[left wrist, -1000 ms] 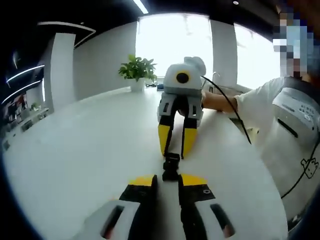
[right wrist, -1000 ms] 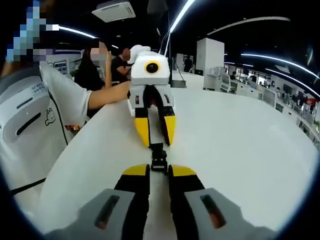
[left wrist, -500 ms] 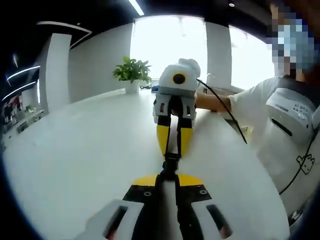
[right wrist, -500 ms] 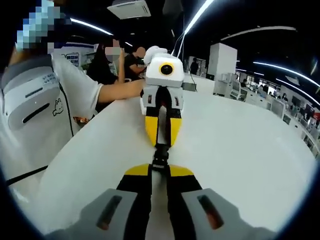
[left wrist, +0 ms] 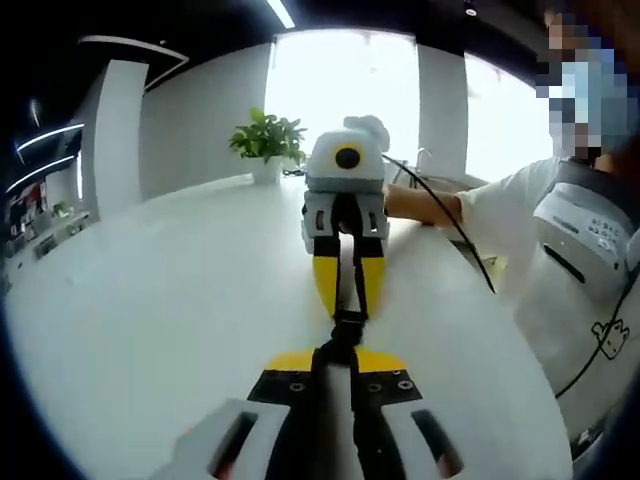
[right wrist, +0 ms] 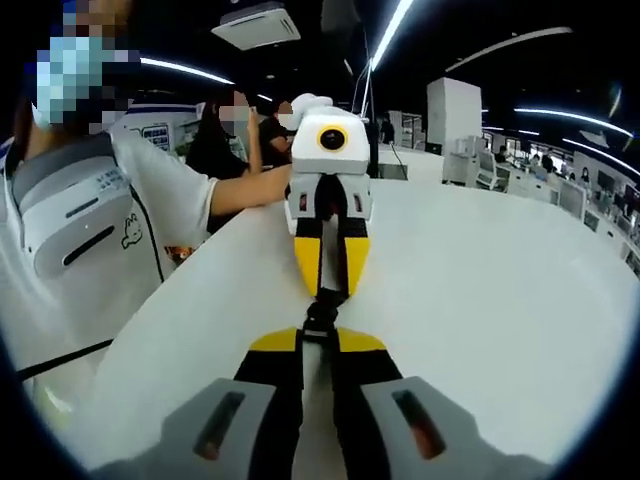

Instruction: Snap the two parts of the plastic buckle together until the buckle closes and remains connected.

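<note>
Closer together than a second ago, with the gap between the two buckle halves gone and both pairs of yellow tips now meeting nose to nose over the white table [left wrist: 150, 300]. Seen in the left gripper view: left gripper [left wrist: 336, 358] at the bottom, jaws drawn in and clamped on the near end of the black plastic buckle [left wrist: 345, 330], which sits just above the tabletop between the two tools. Facing it, right gripper [left wrist: 347, 290], jaws likewise pinched on the far end of the same black piece. Cannot tell from either view whether the two halves have latched; only one continuous dark shape visible between the tips. Seen in the right gripper view: right gripper [right wrist: 318, 342] below, left gripper [right wrist: 331, 278] opposite, plastic buckle [right wrist: 320, 318] held between them, table [right wrist: 480, 300] spreading pale to the right. Beside the table, a person in a white shirt [left wrist: 560, 260], forearm reaching along the edge toward the far tool, a black cable [left wrist: 450, 225] trailing across. Farther back, a potted plant [left wrist: 268, 140] at the table's far end before bright windows.
</note>
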A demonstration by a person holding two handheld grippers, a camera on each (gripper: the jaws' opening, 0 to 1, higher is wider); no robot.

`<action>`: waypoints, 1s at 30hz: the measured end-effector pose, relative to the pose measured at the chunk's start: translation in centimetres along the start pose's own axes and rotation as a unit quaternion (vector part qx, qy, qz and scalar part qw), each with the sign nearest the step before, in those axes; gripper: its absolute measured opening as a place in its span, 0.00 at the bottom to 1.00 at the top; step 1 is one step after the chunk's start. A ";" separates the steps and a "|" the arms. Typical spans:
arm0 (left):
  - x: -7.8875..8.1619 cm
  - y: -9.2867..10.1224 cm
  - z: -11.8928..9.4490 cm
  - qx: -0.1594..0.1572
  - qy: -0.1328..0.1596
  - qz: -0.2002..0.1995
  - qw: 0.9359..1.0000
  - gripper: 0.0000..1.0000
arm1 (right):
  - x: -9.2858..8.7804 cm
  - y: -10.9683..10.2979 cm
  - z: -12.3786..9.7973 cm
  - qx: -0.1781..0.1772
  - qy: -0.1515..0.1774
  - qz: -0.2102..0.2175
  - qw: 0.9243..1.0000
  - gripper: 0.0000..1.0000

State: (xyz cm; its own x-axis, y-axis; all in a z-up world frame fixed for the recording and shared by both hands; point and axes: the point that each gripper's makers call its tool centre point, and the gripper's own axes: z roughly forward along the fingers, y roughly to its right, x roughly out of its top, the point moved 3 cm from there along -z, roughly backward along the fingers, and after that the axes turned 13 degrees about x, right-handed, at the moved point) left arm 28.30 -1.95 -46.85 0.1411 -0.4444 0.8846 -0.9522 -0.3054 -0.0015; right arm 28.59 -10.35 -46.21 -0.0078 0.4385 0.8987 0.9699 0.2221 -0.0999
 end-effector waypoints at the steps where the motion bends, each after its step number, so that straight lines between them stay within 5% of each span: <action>1: 0.0 0.0 0.0 0.000 0.000 -0.002 1.000 0.08 | 0.0 -0.1 0.0 -0.004 0.000 0.001 1.000 0.07; 30: 0.1 -0.3 0.1 0.065 -0.003 -0.010 0.998 0.10 | -0.1 0.0 -0.2 -0.091 -0.009 0.025 0.996 0.09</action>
State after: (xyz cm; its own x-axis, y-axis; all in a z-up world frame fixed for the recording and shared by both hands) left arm 28.64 -1.98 -46.85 0.1625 -0.4416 0.8824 -0.9058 -0.4214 -0.0441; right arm 28.66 -10.62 -46.22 0.0395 0.4604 0.8868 0.9971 0.0391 -0.0647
